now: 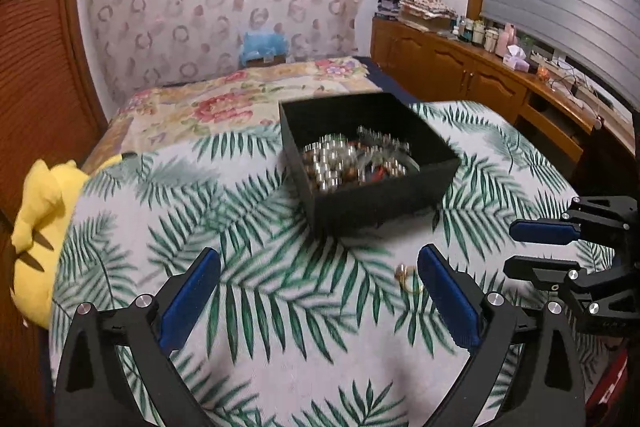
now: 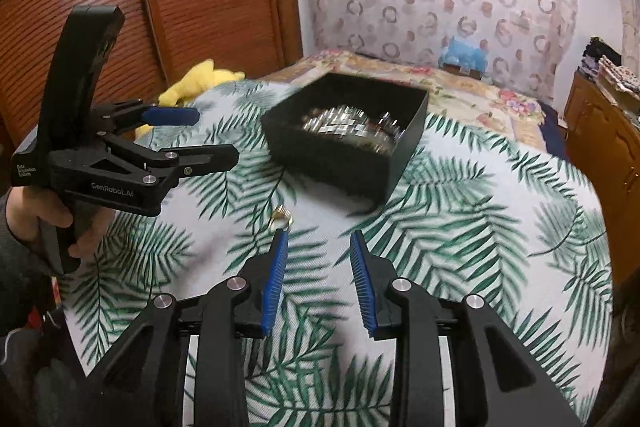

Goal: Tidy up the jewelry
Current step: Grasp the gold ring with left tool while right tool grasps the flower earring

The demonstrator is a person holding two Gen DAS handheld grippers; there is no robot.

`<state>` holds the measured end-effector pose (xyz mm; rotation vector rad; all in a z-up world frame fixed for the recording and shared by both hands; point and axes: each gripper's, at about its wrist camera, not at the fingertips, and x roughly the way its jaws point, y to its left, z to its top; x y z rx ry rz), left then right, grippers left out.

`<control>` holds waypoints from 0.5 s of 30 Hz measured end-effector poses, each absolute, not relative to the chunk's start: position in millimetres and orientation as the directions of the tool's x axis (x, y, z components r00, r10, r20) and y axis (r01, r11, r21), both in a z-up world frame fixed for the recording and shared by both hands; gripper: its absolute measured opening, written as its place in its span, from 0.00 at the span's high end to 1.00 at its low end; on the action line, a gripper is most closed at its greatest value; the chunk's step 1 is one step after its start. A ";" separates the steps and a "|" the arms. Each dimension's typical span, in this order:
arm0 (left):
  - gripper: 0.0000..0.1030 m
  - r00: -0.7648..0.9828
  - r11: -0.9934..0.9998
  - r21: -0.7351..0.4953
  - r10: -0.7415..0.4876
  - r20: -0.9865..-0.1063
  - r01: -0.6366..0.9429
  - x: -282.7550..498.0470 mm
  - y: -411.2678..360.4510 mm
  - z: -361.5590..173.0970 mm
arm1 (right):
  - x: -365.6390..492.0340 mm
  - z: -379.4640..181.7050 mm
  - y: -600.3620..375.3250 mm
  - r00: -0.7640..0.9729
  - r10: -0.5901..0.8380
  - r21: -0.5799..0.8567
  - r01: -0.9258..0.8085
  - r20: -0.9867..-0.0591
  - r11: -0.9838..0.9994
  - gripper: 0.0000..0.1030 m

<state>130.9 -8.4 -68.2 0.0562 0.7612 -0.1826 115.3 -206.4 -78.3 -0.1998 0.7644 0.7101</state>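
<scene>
Square black box (image 1: pixel 384 203) of matte card, heaped with shiny beaded jewelry (image 1: pixel 356 159), sat on leaf-print cloth (image 1: pixel 260 307), small gold ring (image 1: pixel 408 279) lay nearer, beside wide-spread left gripper (image 1: pixel 320 287), right gripper (image 2: pixel 318 239) narrowly parted, empty.

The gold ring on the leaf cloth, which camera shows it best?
The right wrist view: the ring lies unblocked on the cloth, just beyond one blue pad of the right gripper. In the left wrist view the ring is blurrier and sits tight against a pad of the left gripper.
</scene>
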 end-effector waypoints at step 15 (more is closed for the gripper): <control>0.08 0.670 0.975 -0.069 -0.197 -0.716 0.213 102.3 0.5 -89.8 | 98.5 -104.9 -169.2 0.407 0.484 0.041 -0.731 -0.775 0.681 0.66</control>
